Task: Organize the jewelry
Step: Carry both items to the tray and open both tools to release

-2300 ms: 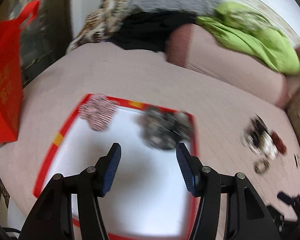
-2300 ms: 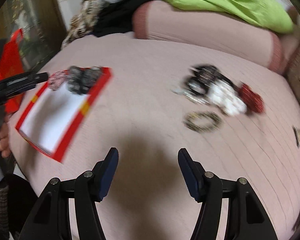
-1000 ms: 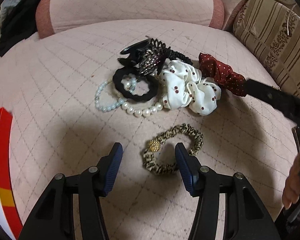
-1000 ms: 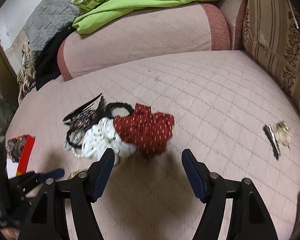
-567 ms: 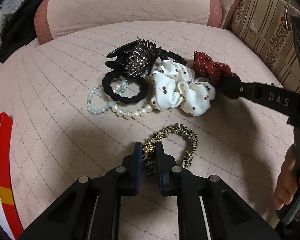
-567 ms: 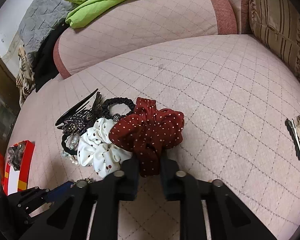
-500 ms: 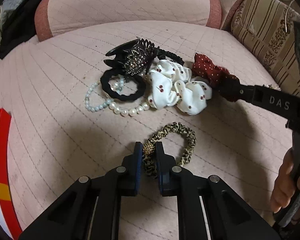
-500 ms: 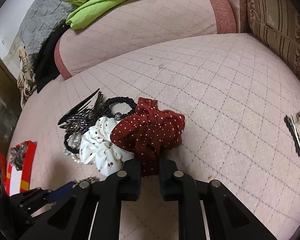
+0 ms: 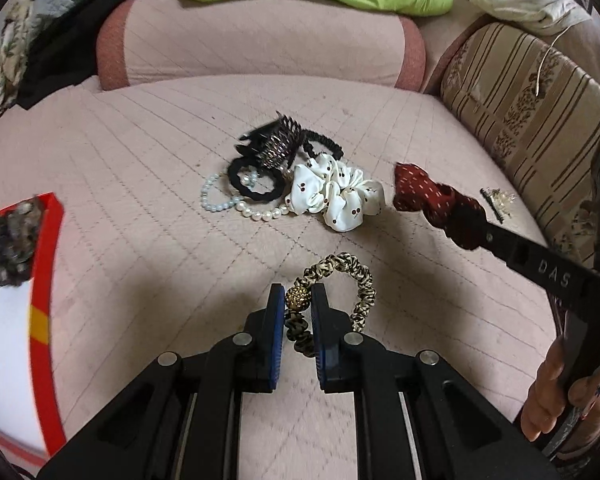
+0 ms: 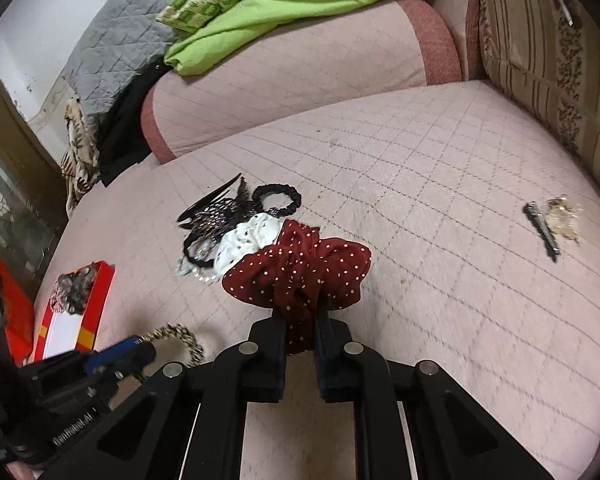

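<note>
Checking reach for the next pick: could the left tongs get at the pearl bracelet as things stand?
Probably not yet. The left tongs are shut on the leopard hair tie; the pearl bracelet lies uncovered ahead, partly under the black hair tie.

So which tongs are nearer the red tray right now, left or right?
Left. The left tongs, shut on the leopard-print hair tie, sit just beside the red tray. The right tongs, shut on the red dotted scrunchie, are farther across the cushion.
</note>
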`<action>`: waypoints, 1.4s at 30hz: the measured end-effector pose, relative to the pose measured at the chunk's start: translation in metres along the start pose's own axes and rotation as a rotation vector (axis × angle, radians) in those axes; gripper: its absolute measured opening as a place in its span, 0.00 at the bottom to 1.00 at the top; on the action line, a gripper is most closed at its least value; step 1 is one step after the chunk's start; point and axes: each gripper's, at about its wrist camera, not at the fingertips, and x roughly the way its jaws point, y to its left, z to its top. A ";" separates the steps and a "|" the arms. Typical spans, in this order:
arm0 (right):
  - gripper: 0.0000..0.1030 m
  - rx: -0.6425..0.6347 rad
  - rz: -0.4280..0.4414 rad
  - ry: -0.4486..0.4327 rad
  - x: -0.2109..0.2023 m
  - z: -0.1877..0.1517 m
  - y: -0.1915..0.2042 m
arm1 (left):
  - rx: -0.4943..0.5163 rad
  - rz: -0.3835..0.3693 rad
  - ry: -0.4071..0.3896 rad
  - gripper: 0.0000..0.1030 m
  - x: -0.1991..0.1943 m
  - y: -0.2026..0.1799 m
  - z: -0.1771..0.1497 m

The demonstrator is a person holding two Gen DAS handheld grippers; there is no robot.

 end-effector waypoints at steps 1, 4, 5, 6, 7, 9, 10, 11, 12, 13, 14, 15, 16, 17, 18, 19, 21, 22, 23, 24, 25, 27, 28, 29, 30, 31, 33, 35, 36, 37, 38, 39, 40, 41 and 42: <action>0.12 -0.003 0.000 -0.004 -0.006 -0.003 0.002 | -0.004 0.003 -0.008 0.12 -0.005 0.001 -0.001; 0.12 -0.013 0.012 -0.006 -0.021 -0.013 0.008 | -0.020 0.020 -0.028 0.12 -0.022 0.006 -0.008; 0.12 -0.017 0.012 -0.006 -0.023 -0.015 0.011 | -0.028 0.024 -0.034 0.12 -0.027 0.009 -0.010; 0.12 -0.026 0.014 -0.008 -0.028 -0.019 0.015 | -0.039 0.029 -0.039 0.12 -0.033 0.014 -0.012; 0.12 -0.032 0.016 -0.008 -0.030 -0.021 0.019 | -0.051 0.034 -0.043 0.12 -0.039 0.019 -0.015; 0.12 -0.048 0.023 -0.008 -0.036 -0.027 0.029 | -0.071 0.050 -0.056 0.12 -0.050 0.028 -0.021; 0.12 -0.054 0.027 -0.007 -0.038 -0.029 0.033 | -0.076 0.059 -0.062 0.12 -0.054 0.032 -0.023; 0.12 -0.064 0.034 -0.006 -0.041 -0.032 0.039 | -0.080 0.073 -0.069 0.12 -0.060 0.037 -0.026; 0.12 -0.075 0.039 -0.005 -0.042 -0.034 0.046 | -0.086 0.091 -0.076 0.12 -0.066 0.042 -0.030; 0.12 -0.088 0.044 -0.003 -0.044 -0.037 0.053 | -0.091 0.100 -0.080 0.12 -0.070 0.047 -0.032; 0.12 -0.097 0.048 -0.001 -0.045 -0.038 0.057 | -0.099 0.115 -0.086 0.12 -0.076 0.053 -0.035; 0.12 -0.111 0.054 0.001 -0.046 -0.041 0.064 | -0.107 0.128 -0.090 0.12 -0.080 0.059 -0.037; 0.12 -0.127 0.063 0.006 -0.047 -0.043 0.073 | -0.118 0.150 -0.093 0.12 -0.085 0.067 -0.040; 0.12 -0.136 0.069 0.009 -0.048 -0.045 0.078 | -0.130 0.169 -0.097 0.12 -0.090 0.075 -0.042; 0.12 -0.153 0.080 0.016 -0.048 -0.048 0.088 | -0.146 0.191 -0.102 0.12 -0.095 0.085 -0.044; 0.12 -0.163 0.088 0.020 -0.049 -0.050 0.095 | -0.159 0.206 -0.103 0.12 -0.099 0.092 -0.046; 0.12 -0.189 0.114 0.037 -0.047 -0.054 0.114 | -0.201 0.245 -0.107 0.12 -0.107 0.114 -0.049; 0.12 -0.202 0.128 0.047 -0.045 -0.056 0.123 | -0.227 0.264 -0.108 0.12 -0.111 0.128 -0.052; 0.12 -0.212 0.136 0.054 -0.044 -0.057 0.131 | -0.253 0.284 -0.109 0.12 -0.115 0.141 -0.056; 0.12 -0.232 0.152 0.067 -0.041 -0.059 0.144 | -0.278 0.304 -0.110 0.12 -0.119 0.154 -0.058; 0.12 -0.248 0.166 0.079 -0.038 -0.061 0.155 | -0.306 0.330 -0.111 0.12 -0.121 0.169 -0.062; 0.12 -0.280 0.196 0.102 -0.032 -0.066 0.177 | -0.361 0.380 -0.105 0.12 -0.126 0.198 -0.069; 0.12 -0.294 0.209 0.113 -0.029 -0.069 0.187 | -0.382 0.398 -0.104 0.12 -0.128 0.210 -0.073; 0.12 -0.309 0.225 0.126 -0.025 -0.071 0.198 | -0.402 0.418 -0.103 0.12 -0.130 0.221 -0.075; 0.12 -0.323 0.239 0.139 -0.022 -0.075 0.209 | -0.422 0.438 -0.101 0.12 -0.132 0.233 -0.079; 0.12 -0.343 0.259 0.159 -0.016 -0.079 0.225 | -0.444 0.457 -0.099 0.12 -0.133 0.245 -0.083; 0.12 -0.381 0.280 0.189 -0.005 -0.087 0.251 | -0.486 0.490 -0.093 0.12 -0.136 0.269 -0.091; 0.12 -0.424 0.293 0.213 0.005 -0.095 0.274 | -0.518 0.524 -0.085 0.12 -0.137 0.289 -0.098; 0.12 -0.446 0.298 0.224 0.011 -0.099 0.285 | -0.533 0.539 -0.080 0.12 -0.137 0.299 -0.101; 0.12 -0.463 0.300 0.233 0.016 -0.103 0.294 | -0.544 0.549 -0.076 0.12 -0.137 0.306 -0.103; 0.12 -0.486 0.301 0.243 0.023 -0.107 0.306 | -0.556 0.560 -0.071 0.12 -0.136 0.313 -0.105; 0.12 -0.498 0.301 0.249 0.028 -0.110 0.312 | -0.567 0.568 -0.067 0.12 -0.135 0.321 -0.107; 0.12 -0.516 0.300 0.259 0.035 -0.114 0.321 | -0.581 0.573 -0.064 0.12 -0.135 0.329 -0.110; 0.12 -0.527 0.297 0.266 0.041 -0.117 0.327 | -0.594 0.574 -0.062 0.12 -0.133 0.335 -0.113; 0.12 -0.537 0.293 0.275 0.047 -0.121 0.334 | -0.606 0.573 -0.058 0.12 -0.132 0.340 -0.115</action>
